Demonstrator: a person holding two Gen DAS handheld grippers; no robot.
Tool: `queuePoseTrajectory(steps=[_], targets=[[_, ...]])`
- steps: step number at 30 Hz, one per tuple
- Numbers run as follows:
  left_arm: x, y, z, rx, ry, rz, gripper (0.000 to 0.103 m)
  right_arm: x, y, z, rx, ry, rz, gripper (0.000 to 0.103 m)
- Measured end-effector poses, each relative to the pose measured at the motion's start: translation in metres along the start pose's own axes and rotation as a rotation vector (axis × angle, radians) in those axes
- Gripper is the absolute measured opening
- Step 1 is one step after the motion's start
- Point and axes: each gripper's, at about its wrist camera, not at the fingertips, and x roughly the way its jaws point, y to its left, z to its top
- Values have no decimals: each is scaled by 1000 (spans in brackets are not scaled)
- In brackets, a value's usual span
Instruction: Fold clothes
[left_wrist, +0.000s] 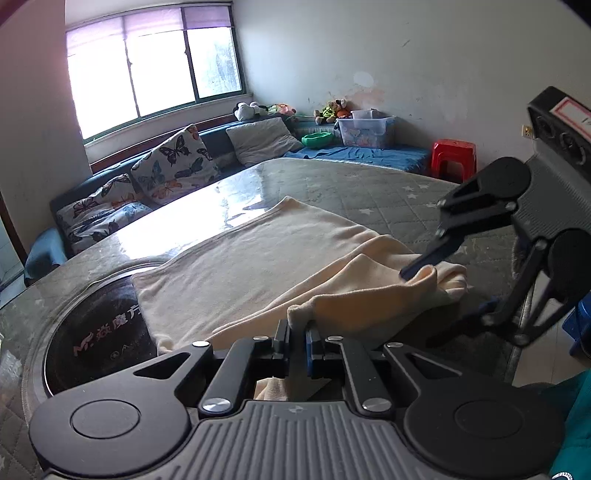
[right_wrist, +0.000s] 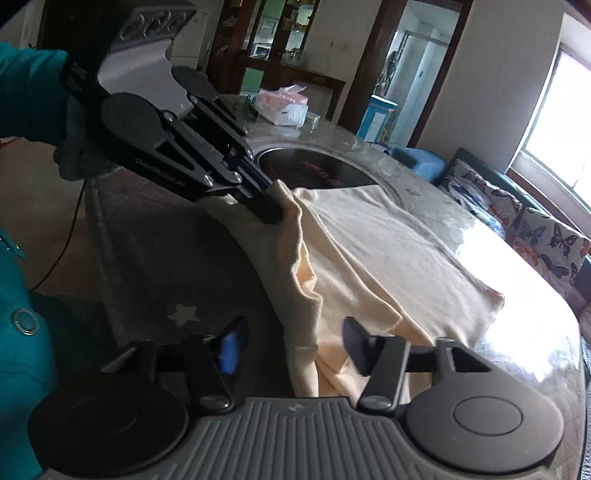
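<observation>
Cream garment (left_wrist: 236, 266) lies on the bench (left_wrist: 388, 192), far part flat, near edge doubled and rumpled. Left claw (left_wrist: 297, 334) pinches that edge; right claw (right_wrist: 291, 345) gapes around it, gripping nothing. Judgement: partway folded, more folds and smoothing remain.

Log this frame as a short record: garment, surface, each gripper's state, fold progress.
garment: cream cloth, mostly flat, near edge bunched
surface: table with star-print cover; round inset burner beside the cloth
left gripper: shut on a cloth fold, lifting it
right gripper: open, fingers either side of the cloth's near edge
fold progress: edge raised, not yet laid over
background: butterfly cushions, red stool
</observation>
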Motion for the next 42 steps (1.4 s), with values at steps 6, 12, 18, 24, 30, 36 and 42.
queuePoseTrajectory(steps=[6,12,18,24,30,36,42], targets=[[-6,-1,-12,-9,13,-10,15,4,-19,2,106,3,14,16],[-18,-9,-29,58,22,23,37,7,-38,5,214,5,28,11],[-13,-8,-41,114,47,90,38,9,-52,6,297,3,30,11],[-15,-8,-43,135,26,103,11,4,-51,2,315,-24,7,10],[-38,-9,-32,94,-29,91,9,-14,-48,4,320,-81,-9,9],[-72,-23,-30,72,-38,53,9,-46,-34,4,285,-99,22,9],[-108,-40,-29,37,-53,14,9,-87,-14,6,269,-98,74,9]])
